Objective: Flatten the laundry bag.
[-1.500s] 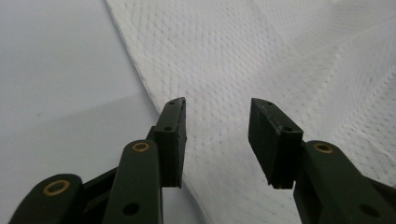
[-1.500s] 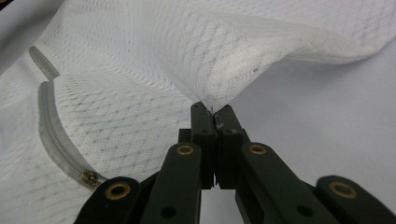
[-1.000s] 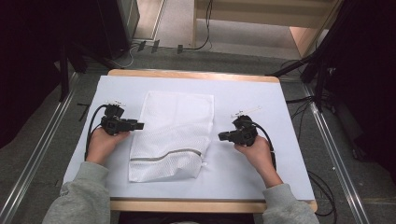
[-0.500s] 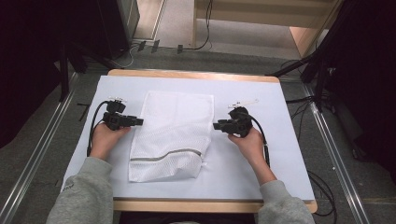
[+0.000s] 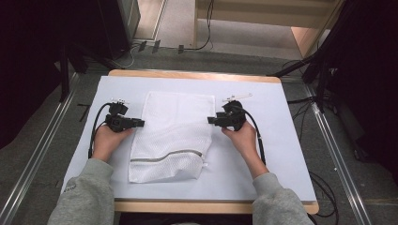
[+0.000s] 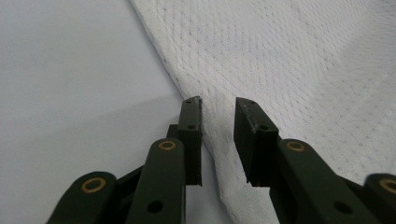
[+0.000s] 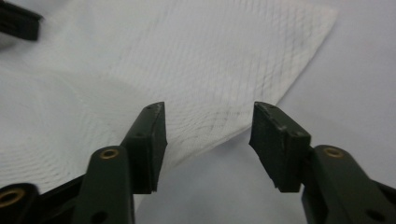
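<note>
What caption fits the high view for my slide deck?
Two hand-held grippers, left gripper and right gripper, flank a white mesh bag on the table.

There are no words, numbers, labels or signs to read in any of the pictures. The white mesh bag [image 5: 171,136] has no writing on it. A small mark sits on the grey sleeve [image 5: 70,188] at the bottom left of the high view, but it is too tiny and blurry to read.
</note>
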A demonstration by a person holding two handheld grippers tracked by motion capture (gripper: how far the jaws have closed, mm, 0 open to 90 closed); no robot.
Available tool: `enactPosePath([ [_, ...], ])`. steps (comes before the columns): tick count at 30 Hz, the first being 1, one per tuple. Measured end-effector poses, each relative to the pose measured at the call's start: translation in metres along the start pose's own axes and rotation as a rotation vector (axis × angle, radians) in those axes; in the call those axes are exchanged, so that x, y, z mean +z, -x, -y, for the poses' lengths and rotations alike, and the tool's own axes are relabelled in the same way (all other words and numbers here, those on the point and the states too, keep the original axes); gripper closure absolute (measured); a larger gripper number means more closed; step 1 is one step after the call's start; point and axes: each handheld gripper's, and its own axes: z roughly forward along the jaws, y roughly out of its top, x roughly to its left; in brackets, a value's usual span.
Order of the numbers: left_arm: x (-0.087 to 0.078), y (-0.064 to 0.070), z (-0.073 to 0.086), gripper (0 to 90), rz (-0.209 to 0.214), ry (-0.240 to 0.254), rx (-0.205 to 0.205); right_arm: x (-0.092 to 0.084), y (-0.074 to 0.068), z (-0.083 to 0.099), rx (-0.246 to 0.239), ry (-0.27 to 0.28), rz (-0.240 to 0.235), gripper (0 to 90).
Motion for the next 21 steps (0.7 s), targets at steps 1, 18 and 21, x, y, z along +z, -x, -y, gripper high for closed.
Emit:
enactPosePath([
  [1,0.000,0.000,0.000,75.3,0.000,0.002,-0.001,0.005,-0.001,0.002,-0.006,-0.025,0.015,45.7],
  [18,0.002,0.000,-0.006,90.0,0.068,0.038,-0.049,0.023,-0.004,0.016,-0.062,-0.052,0.100,90.0],
  [21,0.000,0.000,-0.016,90.0,0.067,0.057,-0.047,0.019,0.005,0.004,-0.052,-0.030,0.103,90.0],
])
